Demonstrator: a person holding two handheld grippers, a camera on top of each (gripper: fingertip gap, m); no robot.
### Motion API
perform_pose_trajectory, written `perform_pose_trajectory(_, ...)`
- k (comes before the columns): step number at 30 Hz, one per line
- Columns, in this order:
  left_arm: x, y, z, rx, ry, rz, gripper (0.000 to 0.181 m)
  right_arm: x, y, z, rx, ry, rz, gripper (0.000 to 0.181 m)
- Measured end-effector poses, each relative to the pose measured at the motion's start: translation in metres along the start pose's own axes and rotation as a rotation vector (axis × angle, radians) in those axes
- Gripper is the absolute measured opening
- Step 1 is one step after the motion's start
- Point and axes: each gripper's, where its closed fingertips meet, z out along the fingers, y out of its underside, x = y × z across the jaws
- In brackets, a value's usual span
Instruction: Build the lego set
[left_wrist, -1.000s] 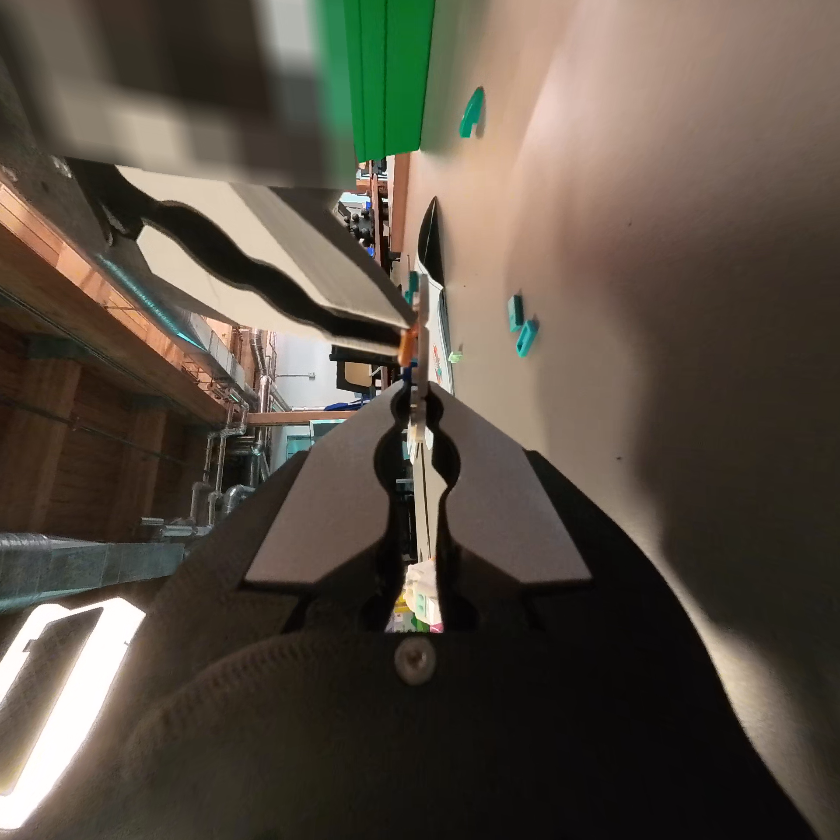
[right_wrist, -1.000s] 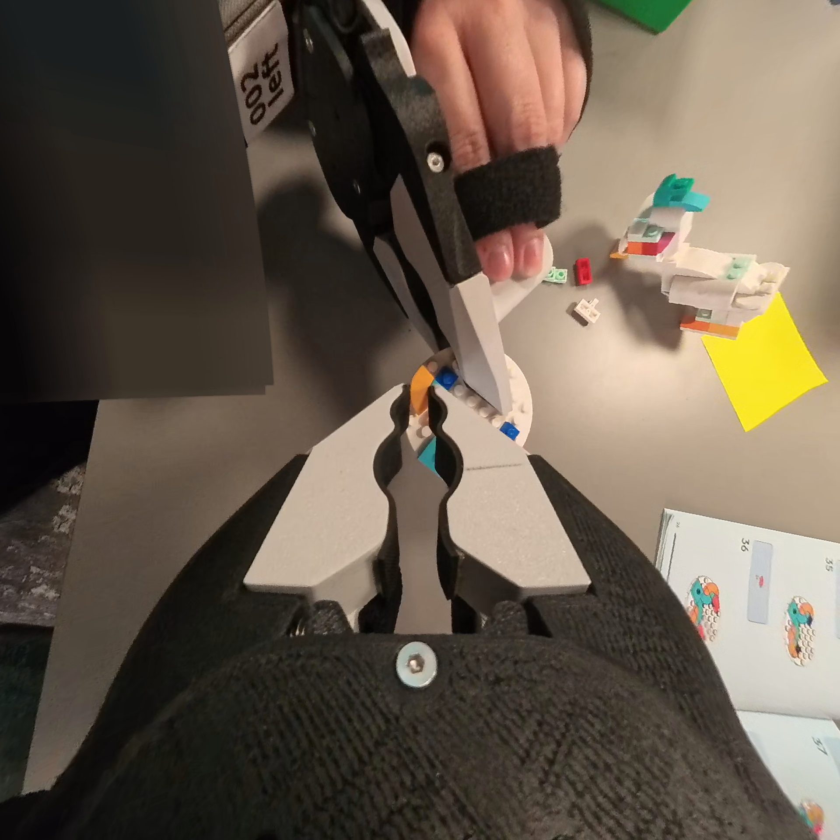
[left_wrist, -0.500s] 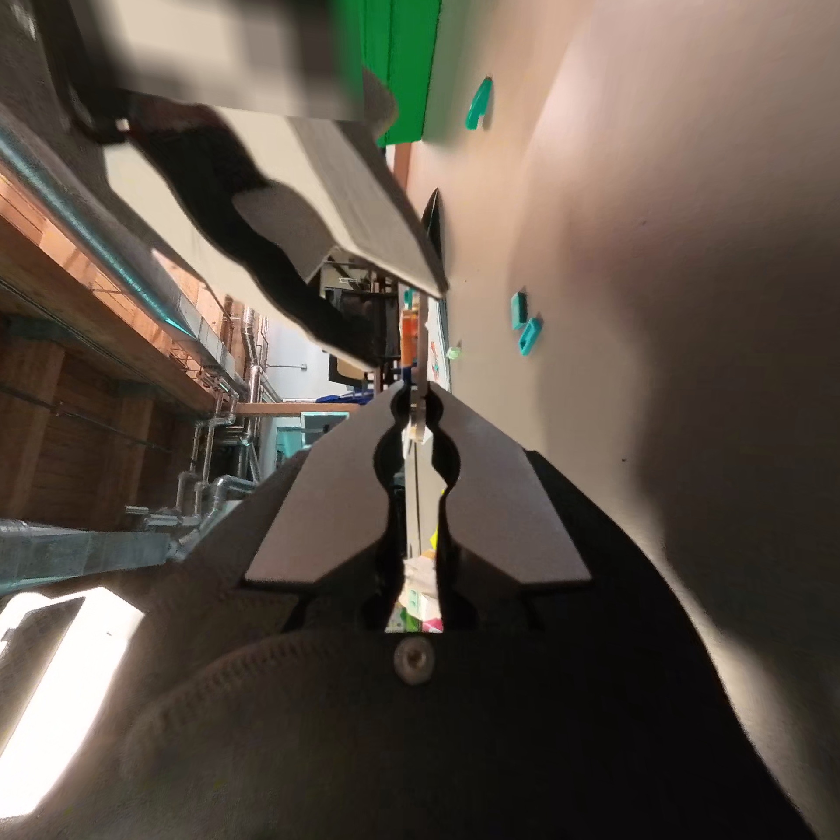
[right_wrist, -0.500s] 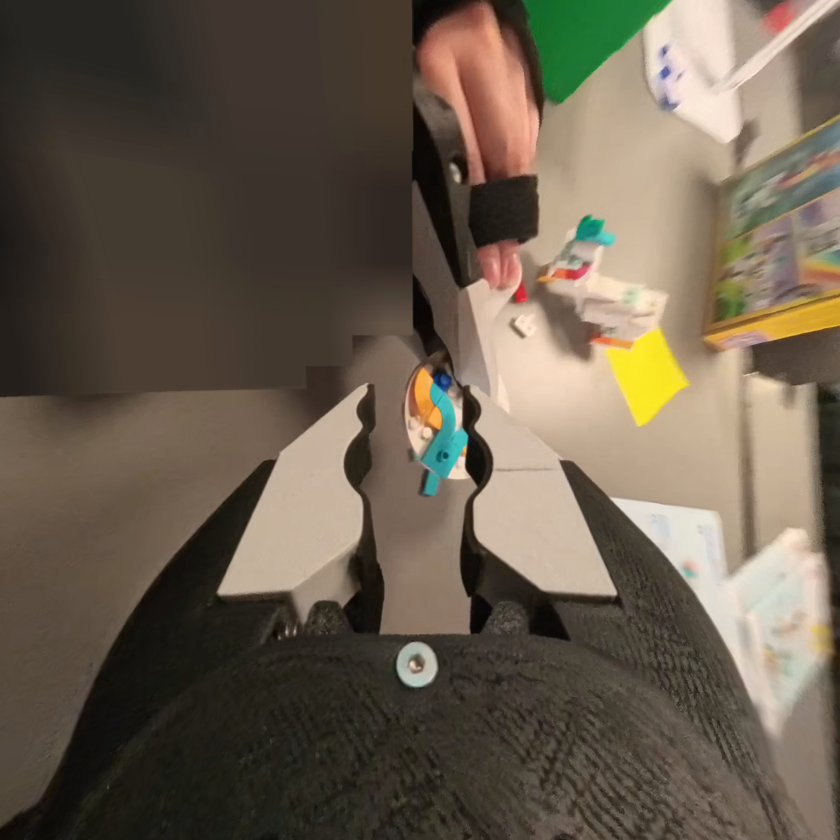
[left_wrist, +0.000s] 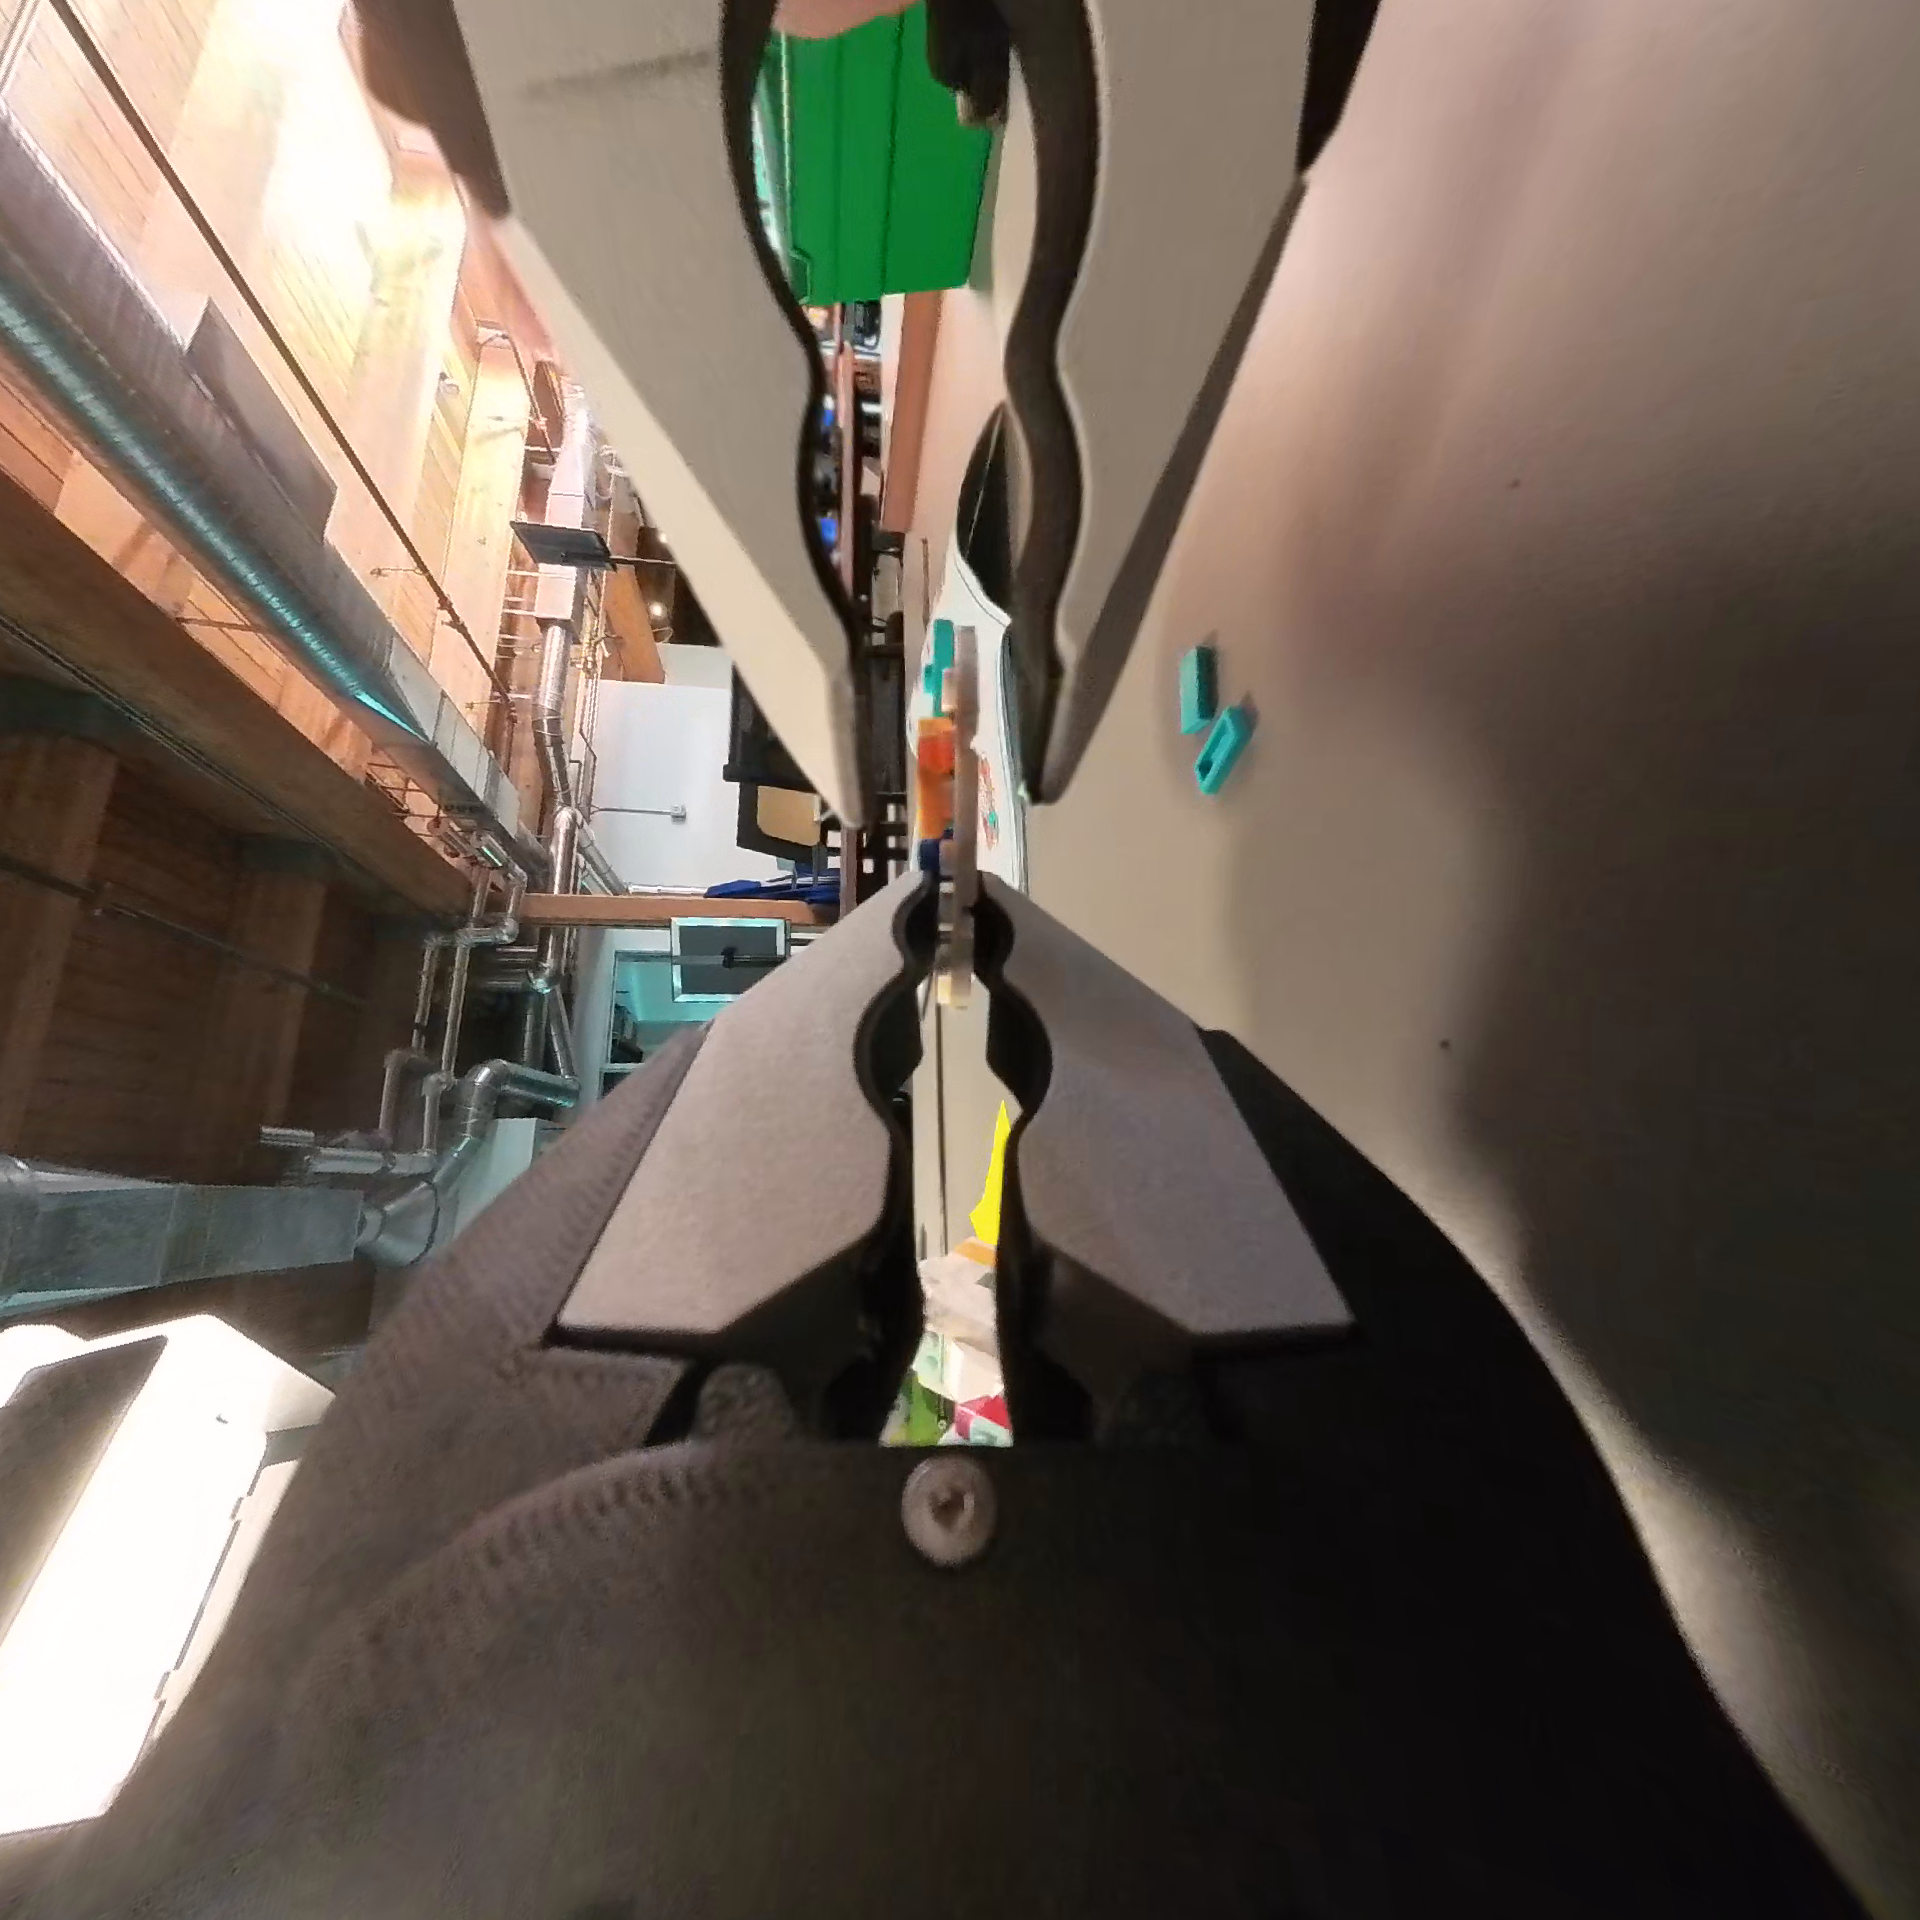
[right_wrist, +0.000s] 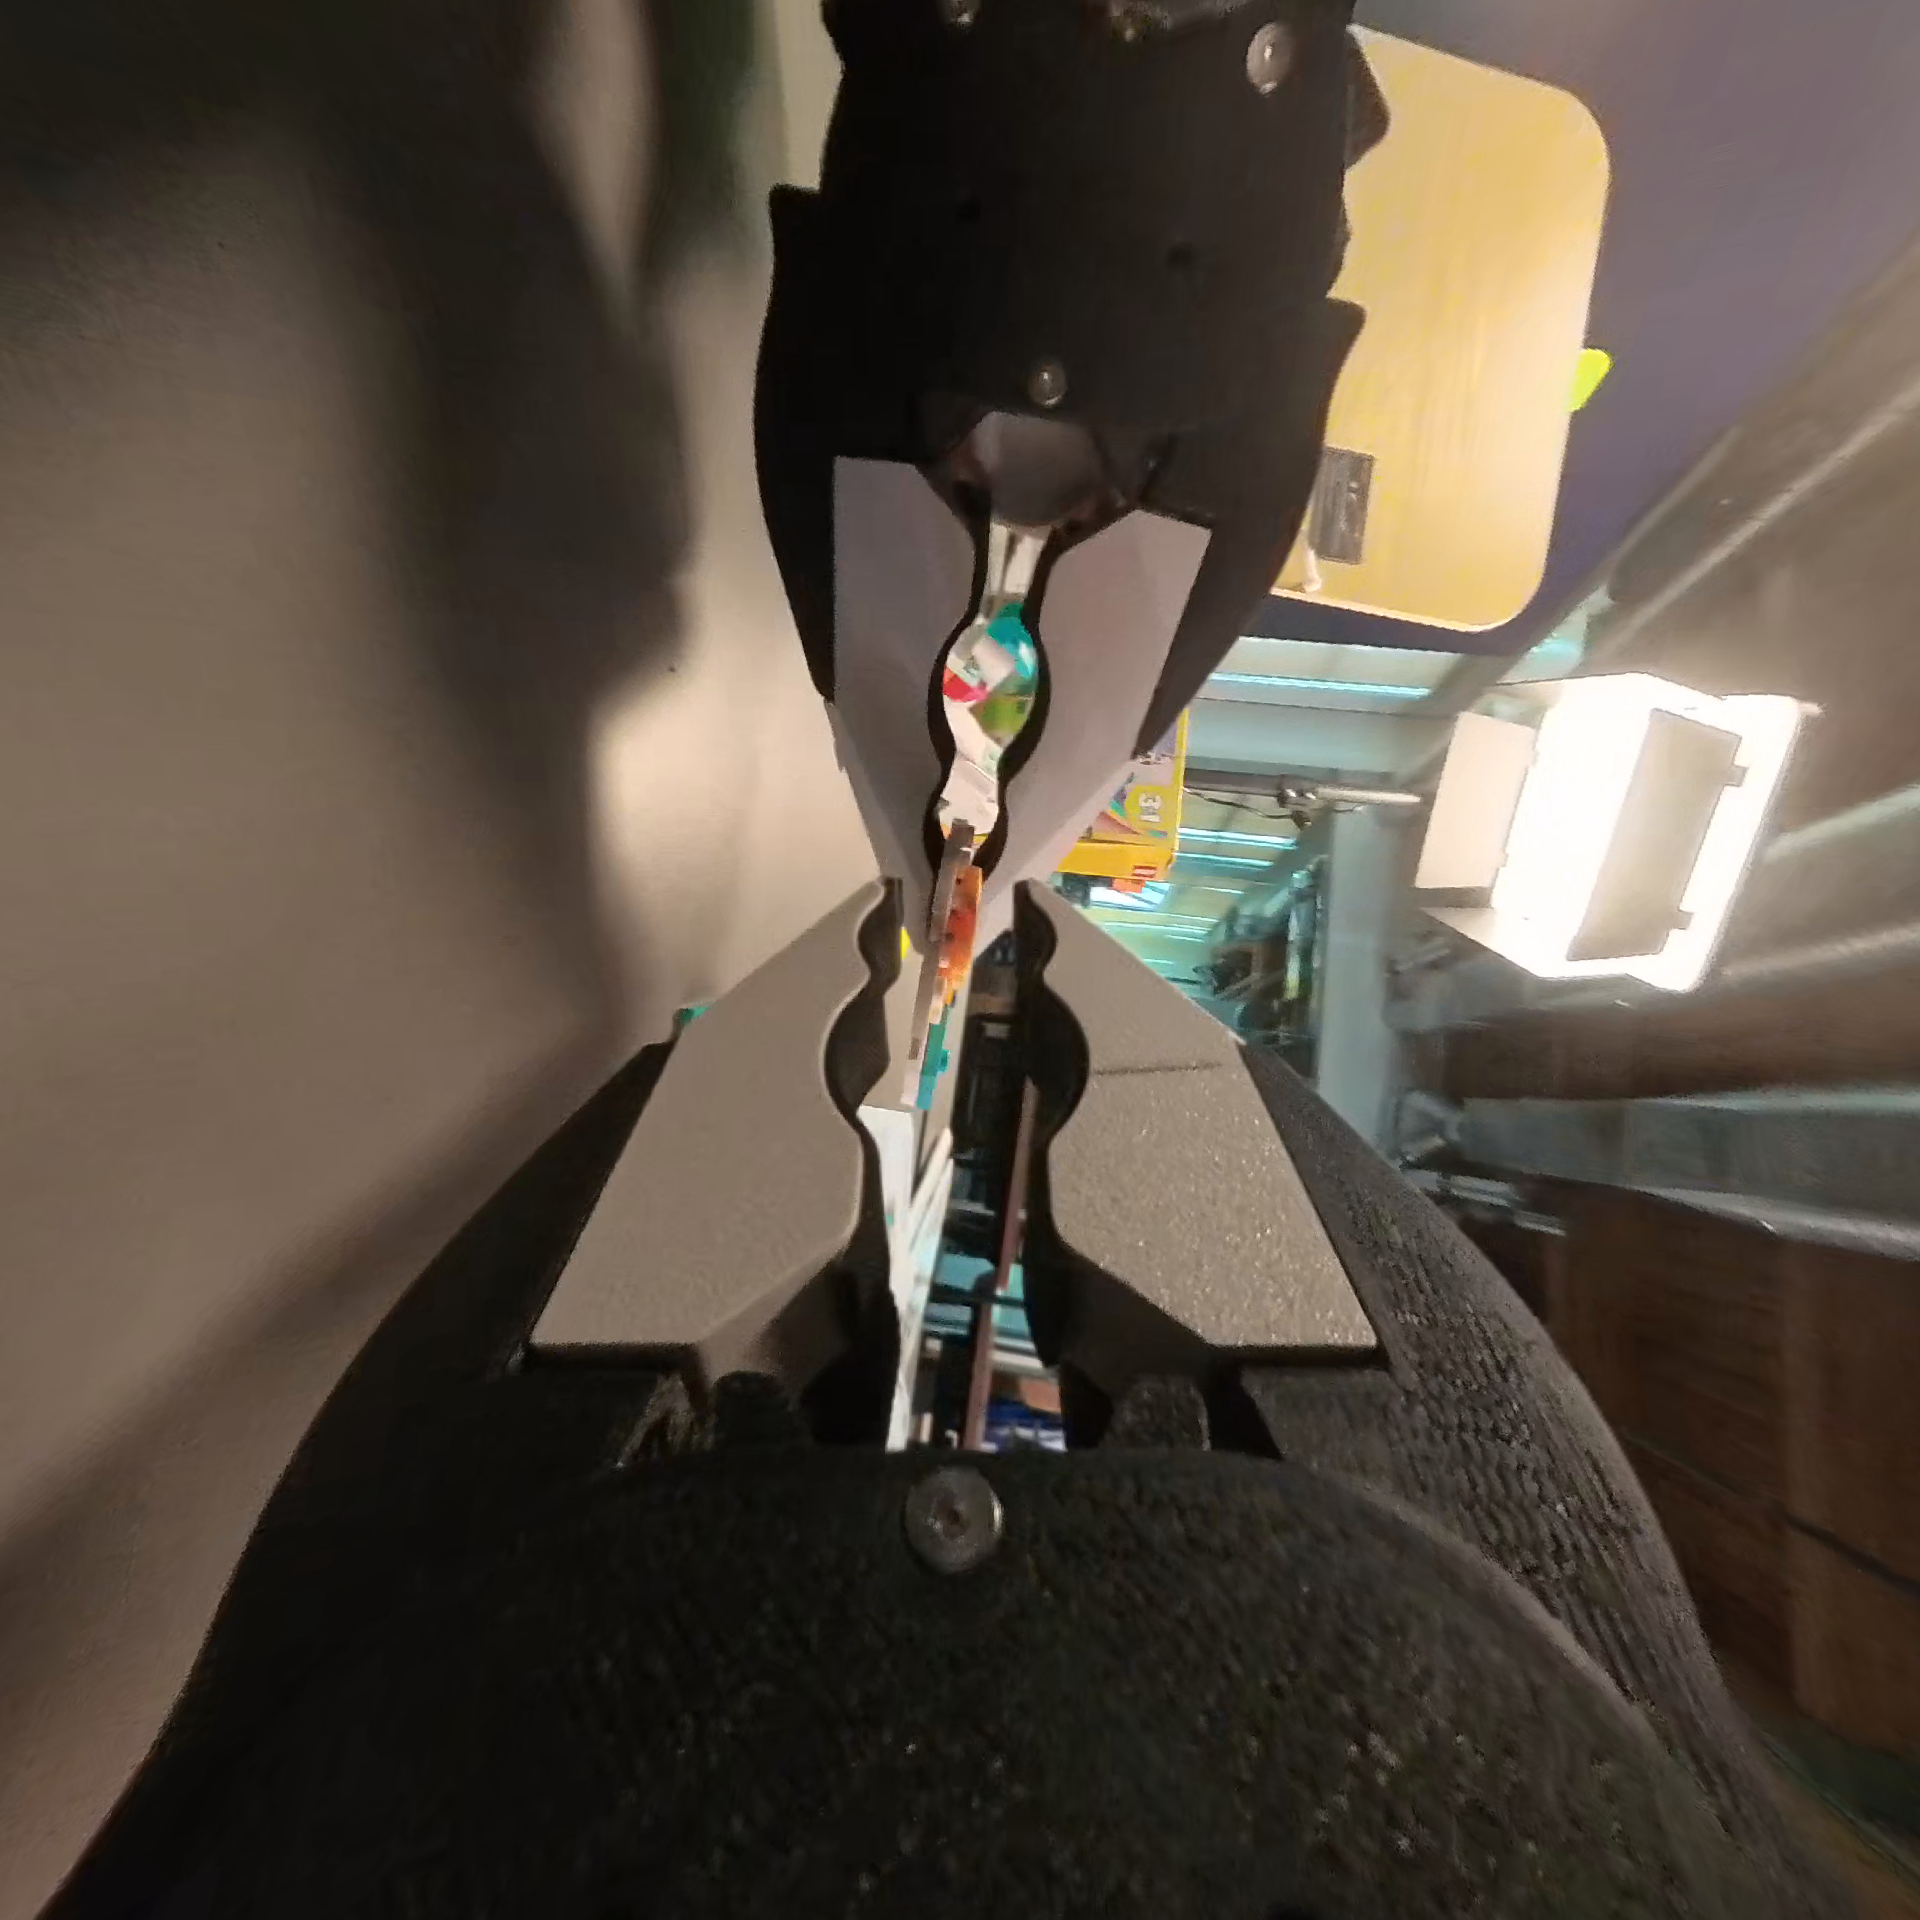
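Observation:
A round white lego plate with orange and teal pieces on one face is held edge-on above the table. My left gripper is shut on the plate's rim. My right gripper reaches in from the top of the left wrist view, jaws open, one finger on each side of the plate. In the right wrist view my right gripper is open around the plate, with its orange piece showing. The left gripper pinches the plate's far rim.
The grey table stands on edge in both views. Two teal bricks lie on it. A green box is at the far end. A yellow note and a white lego model show between my left fingers. A yellow lego box is behind. Some 4 cm of space lies between my two pairs of fingers.
My right gripper opened, let go of the plate and swung round. It now faces the left gripper with its open jaws straddling the plate. The left gripper kept its hold.

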Motion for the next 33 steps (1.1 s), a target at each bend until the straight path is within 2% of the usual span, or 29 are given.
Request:
perform_pose_trajectory(6,-0.0004,-0.0003,0.0001,-0.001,0.000,0.000,0.004,-0.0023,0.0066,0.0009,-0.023,0.002,0.000,0.008)
perform_pose_trajectory(16,-0.0011,-0.0008,0.0003,-0.006,0.000,-0.010,0.004,0.0006,0.0066,0.0016,-0.031,-0.015,0.075,0.004)
perform_pose_trajectory(29,0.0019,0.0003,0.0025,-0.020,0.014,-0.008,0.004,-0.0041,0.0043,0.0040,-0.038,-0.028,-0.001,0.008)
perform_pose_trajectory(33,0.0019,-0.0001,0.0029,-0.023,0.012,-0.010,0.004,-0.0013,0.0031,0.0048,-0.044,0.016,-0.088,0.004)
